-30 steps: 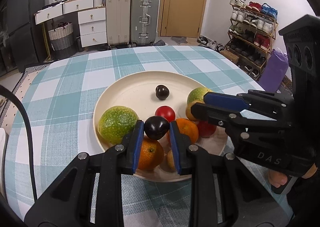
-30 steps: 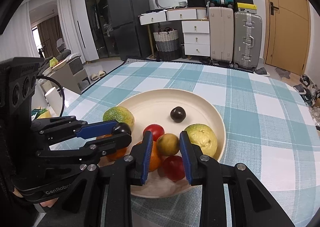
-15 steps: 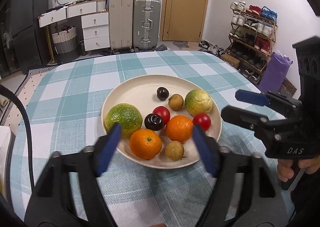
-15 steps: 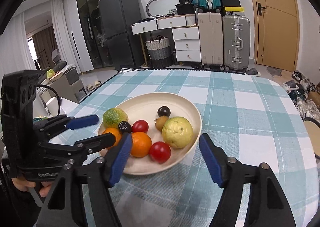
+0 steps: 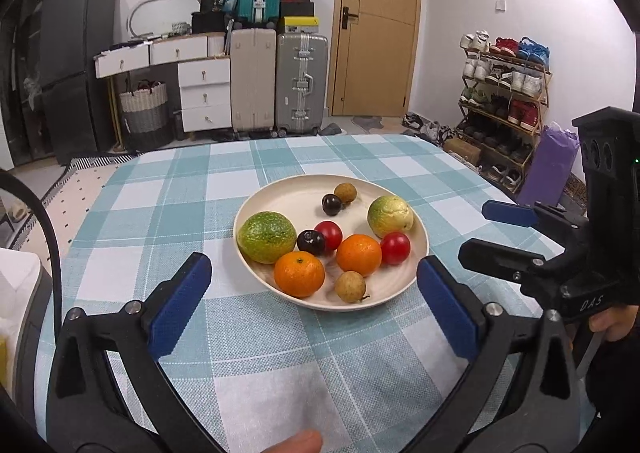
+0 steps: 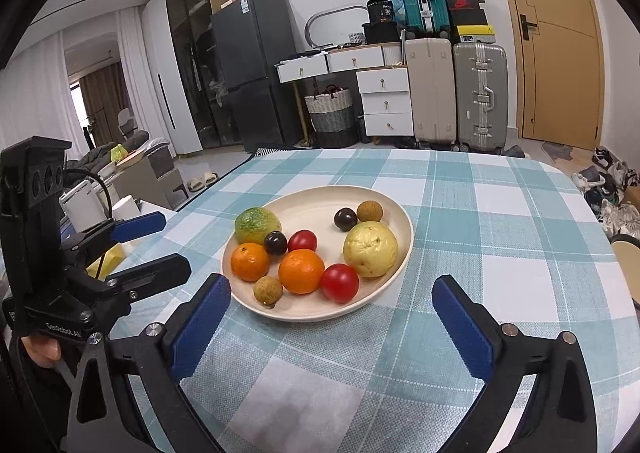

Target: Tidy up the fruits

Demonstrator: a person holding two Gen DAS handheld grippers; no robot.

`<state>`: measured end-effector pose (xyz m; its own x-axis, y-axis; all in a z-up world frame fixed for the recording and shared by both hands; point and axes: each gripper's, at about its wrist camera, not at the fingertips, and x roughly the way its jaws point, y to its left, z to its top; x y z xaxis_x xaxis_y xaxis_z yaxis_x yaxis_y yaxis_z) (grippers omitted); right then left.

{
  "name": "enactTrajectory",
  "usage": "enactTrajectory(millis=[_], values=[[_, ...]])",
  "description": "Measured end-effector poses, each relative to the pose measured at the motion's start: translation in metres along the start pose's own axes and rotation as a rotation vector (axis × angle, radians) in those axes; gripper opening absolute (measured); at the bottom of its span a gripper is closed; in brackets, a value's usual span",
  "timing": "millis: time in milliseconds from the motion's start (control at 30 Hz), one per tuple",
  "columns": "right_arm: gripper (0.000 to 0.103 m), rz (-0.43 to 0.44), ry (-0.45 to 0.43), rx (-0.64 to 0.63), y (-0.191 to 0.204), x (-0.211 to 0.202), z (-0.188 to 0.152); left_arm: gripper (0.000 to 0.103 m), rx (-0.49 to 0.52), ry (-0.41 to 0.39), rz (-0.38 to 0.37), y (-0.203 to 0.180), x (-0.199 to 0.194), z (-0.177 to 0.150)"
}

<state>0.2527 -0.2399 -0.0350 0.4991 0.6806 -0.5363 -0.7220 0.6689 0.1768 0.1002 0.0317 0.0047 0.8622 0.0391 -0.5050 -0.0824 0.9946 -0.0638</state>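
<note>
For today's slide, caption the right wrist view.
Open right tongs before a round cream plate of mixed fruit on checked cloth.

A round cream plate (image 5: pixel 416 225) sits on the checked tablecloth, holding all the fruit: a mottled green one (image 5: pixel 266 237) at its left, a yellow-green one (image 5: pixel 390 216) at right, two oranges (image 5: pixel 299 274) in front, two red tomatoes (image 5: pixel 395 248), two dark plums (image 5: pixel 311 242) and two small brown longans (image 5: pixel 350 286).

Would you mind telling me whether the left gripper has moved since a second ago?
Yes. The left gripper has drawn back from the plate, leaving the dark plum beside the red tomato.
</note>
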Motion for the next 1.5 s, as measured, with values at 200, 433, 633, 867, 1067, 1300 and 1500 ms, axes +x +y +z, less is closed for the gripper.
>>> enactTrajectory(millis=[200, 433, 633, 867, 1067, 1300, 1500], values=[[0.103, 0.013, -0.047, -0.005, 0.0, -0.007, -0.004, 0.103, 0.004, -0.056, 0.036, -0.003, -0.011, -0.008], [0.103, 0.013, -0.094, -0.009, -0.002, -0.012, -0.006, 0.103, -0.038, -0.1, 0.029, 0.005, -0.016, -0.012], [0.103, 0.016, -0.112, -0.002, -0.004, -0.015, -0.008, 0.103, -0.034, -0.09, 0.034, 0.005, -0.011, -0.013], [0.103, -0.004, -0.149, -0.001, -0.003, -0.022, -0.01, 0.103, -0.04, -0.1, 0.029, 0.006, -0.011, -0.014], [0.103, -0.011, -0.159, -0.024, 0.001, -0.022, -0.008, 0.103, -0.042, -0.088, 0.031, 0.006, -0.008, -0.013], [0.103, -0.014, -0.161, -0.029, 0.003, -0.024, -0.009, 0.103, -0.018, -0.09, 0.039, 0.001, -0.007, -0.013], [0.103, -0.015, -0.162, -0.032, 0.003, -0.025, -0.009, 0.103, -0.025, -0.09, 0.043, 0.002, -0.006, -0.013]])
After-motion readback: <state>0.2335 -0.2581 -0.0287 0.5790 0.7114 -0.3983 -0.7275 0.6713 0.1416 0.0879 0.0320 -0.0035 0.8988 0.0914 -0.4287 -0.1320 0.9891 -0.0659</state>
